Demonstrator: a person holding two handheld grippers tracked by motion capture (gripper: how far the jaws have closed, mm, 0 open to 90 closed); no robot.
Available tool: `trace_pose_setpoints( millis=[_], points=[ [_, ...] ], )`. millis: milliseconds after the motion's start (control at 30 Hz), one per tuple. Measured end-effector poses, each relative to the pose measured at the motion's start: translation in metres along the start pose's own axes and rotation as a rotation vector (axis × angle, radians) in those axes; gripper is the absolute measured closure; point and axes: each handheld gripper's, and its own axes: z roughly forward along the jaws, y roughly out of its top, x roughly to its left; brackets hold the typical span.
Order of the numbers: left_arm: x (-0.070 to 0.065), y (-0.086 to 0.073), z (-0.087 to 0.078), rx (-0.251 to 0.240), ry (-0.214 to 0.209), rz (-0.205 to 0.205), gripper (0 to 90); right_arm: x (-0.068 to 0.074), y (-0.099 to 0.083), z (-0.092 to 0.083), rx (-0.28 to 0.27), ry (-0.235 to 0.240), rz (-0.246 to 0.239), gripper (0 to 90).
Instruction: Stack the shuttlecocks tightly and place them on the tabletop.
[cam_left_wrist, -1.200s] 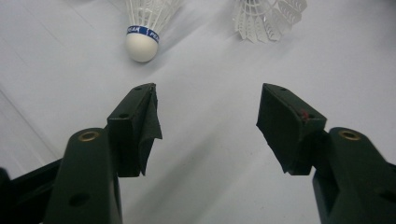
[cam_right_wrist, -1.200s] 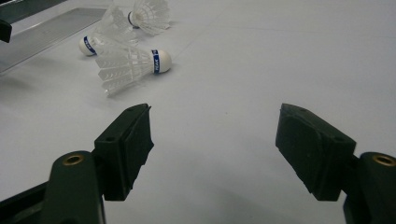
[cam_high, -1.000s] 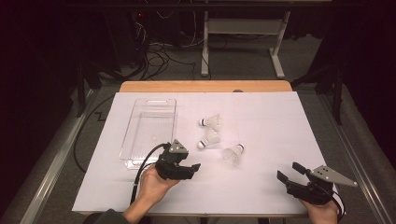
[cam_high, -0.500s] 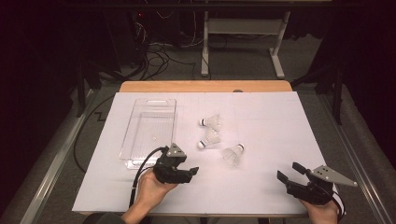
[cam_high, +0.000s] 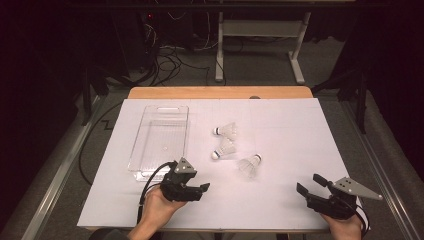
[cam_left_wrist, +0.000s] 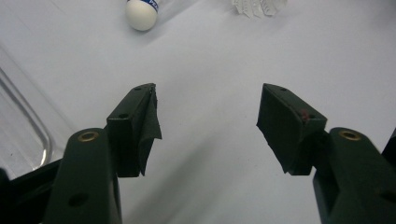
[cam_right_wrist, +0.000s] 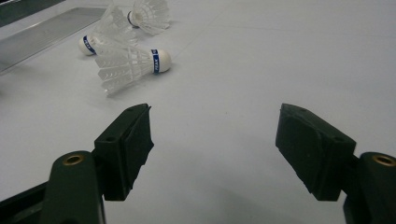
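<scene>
Shuttlecocks (cam_high: 227, 147) beyond left gripper's (cam_high: 198, 191) spread jaws

In the left gripper view, a shuttlecock (cam_left_wrist: 142, 10) at 11 o'clock is cut by the top edge, its feathers out of frame; another's feathers (cam_left_wrist: 259, 5) at 1 o'clock show only tips. The clear tray (cam_left_wrist: 23, 126) runs off the left edge.

Three white feathered shuttlecocks (cam_high: 231, 148) (blue-banded cork tips) lie on their sides, clustered mid-table.
</scene>
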Motion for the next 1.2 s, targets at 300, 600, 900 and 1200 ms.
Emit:
trace_pose_setpoints(
  millis=[300, 600, 900, 1200],
  points=[
    [-0.001, -0.002, -0.003, -0.004, 0.003, 0.005, 38.7, 0.0, 0.0, 0.0, 0.001, -0.001, 0.003, 27.5],
    [0.0, -0.009, -0.008, -0.014, 0.01, -0.004, 38.6, 0.0, 0.0, 0.0, 0.001, 0.0, 0.003, 27.5],
    [0.002, -0.019, -0.015, -0.033, 0.024, -0.017, 38.6, 0.0, 0.0, 0.0, 0.0, -0.001, 0.001, 27.5],
    [0.007, -0.028, -0.021, -0.047, 0.048, -0.025, 38.7, 0.0, 0.0, 0.0, -0.001, -0.003, 0.002, 27.5]
  ],
)
